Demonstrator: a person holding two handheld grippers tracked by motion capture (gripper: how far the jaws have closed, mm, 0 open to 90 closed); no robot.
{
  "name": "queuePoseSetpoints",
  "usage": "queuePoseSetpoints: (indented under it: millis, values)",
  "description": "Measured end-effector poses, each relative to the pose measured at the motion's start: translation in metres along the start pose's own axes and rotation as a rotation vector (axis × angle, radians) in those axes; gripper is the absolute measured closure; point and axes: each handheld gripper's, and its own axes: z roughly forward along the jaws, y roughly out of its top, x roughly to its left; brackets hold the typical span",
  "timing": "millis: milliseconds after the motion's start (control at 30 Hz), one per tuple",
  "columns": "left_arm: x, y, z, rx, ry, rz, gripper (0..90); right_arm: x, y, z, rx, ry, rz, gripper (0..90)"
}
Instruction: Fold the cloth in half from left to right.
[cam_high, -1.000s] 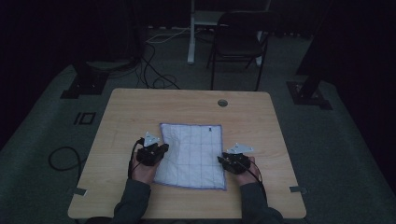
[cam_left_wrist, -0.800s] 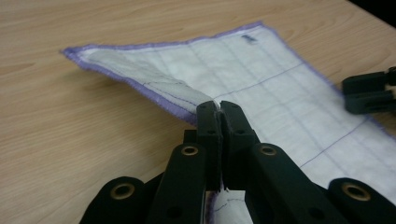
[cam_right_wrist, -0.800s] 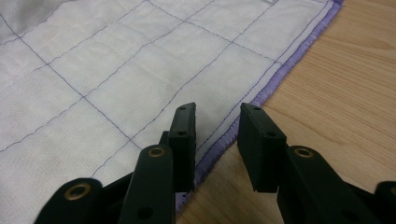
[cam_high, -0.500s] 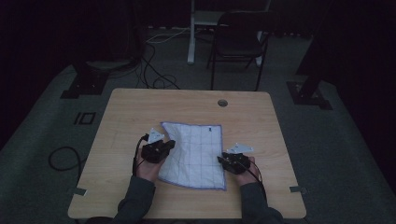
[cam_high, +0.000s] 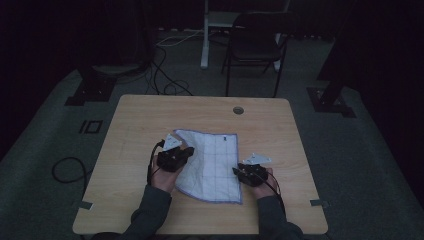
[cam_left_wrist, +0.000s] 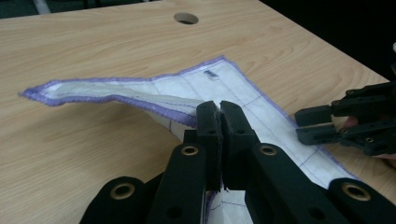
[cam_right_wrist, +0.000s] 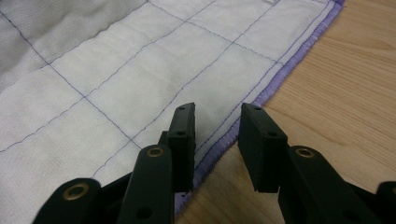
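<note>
Your left tool (cam_left_wrist: 219, 114) is clamped shut on the purple hem of the cloth (cam_high: 212, 162) and holds that edge raised off the bench (cam_high: 150, 115), so the cloth drapes from the jaws in a soft fold. Your right tool (cam_right_wrist: 217, 123) stands partly open, its jaws straddling the opposite hem without pressing on it; nothing is gripped there. The cloth lies near the middle of the bench, between your two hands, its far corners flat on the wood. Treat the cloth as light, limp and unable to hold any shape: it will probably sag and fold wherever it is unsupported, and a one-sided pull is likely to drag the whole piece. Take hold on the stitched hem, close to a corner, where the doubled fabric should give the jaws the firmest bite.
</note>
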Motion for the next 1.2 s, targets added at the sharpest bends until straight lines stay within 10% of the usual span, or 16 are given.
queuePoseSetpoints:
  millis: [1200]
  values:
    - [-0.035, 0.010, 0.045, 0.055, -0.081, 0.065, 88.1, 0.003, 0.002, -0.006, -0.022, -0.026, -0.026, 69.6]
